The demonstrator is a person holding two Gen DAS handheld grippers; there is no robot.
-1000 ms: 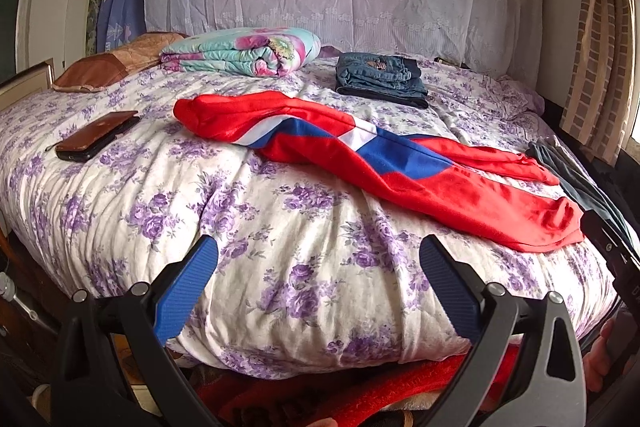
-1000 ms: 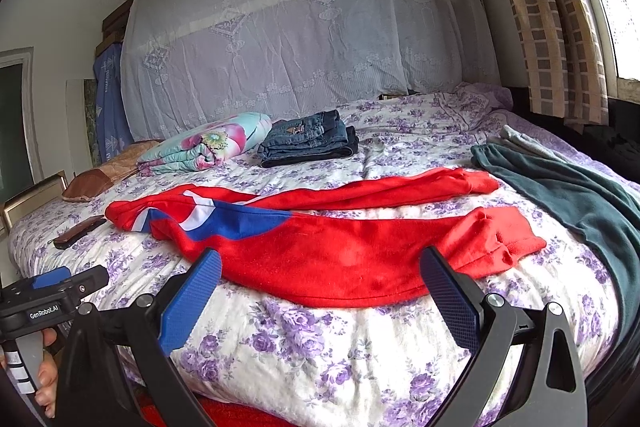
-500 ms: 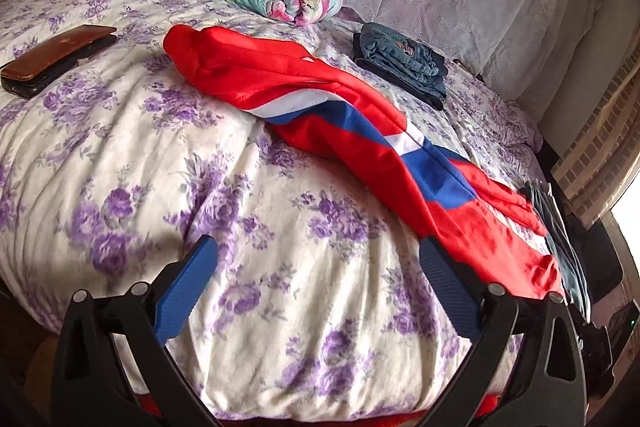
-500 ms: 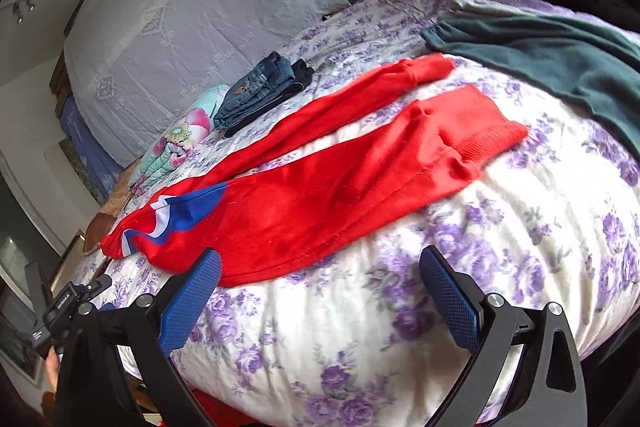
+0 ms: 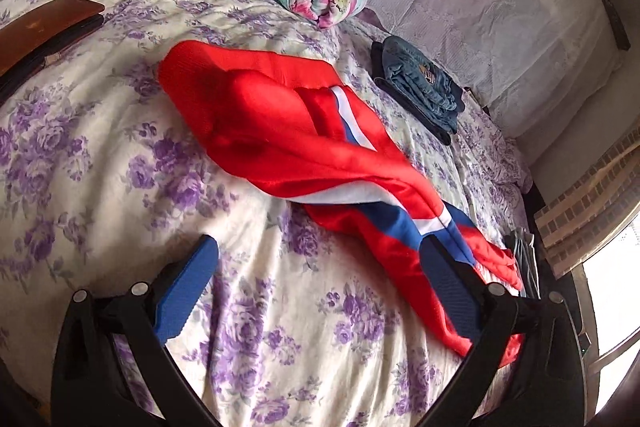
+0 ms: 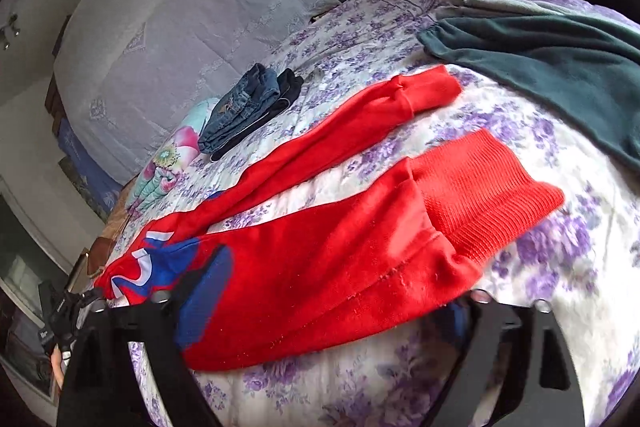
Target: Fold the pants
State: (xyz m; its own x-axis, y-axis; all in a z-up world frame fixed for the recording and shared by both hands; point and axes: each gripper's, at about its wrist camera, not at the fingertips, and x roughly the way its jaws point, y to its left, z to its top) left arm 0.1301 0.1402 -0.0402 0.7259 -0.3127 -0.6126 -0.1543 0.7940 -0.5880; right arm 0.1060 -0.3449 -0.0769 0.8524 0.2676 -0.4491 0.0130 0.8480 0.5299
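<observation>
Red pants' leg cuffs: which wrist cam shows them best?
Right wrist: both ribbed cuffs of the red pants show fully, legs spread apart. Left wrist shows mainly the waistband end; the cuffs are squeezed at the frame's far right edge.

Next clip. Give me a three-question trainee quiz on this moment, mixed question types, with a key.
1. True or false: the red pants lie spread on the bed, legs apart.
2. Which lies beyond the leg cuffs? A) green garment B) folded jeans C) brown case
3. Fill in: both hand-held grippers, left and right, are ____.

Key: 1 true; 2 A; 3 open
</observation>
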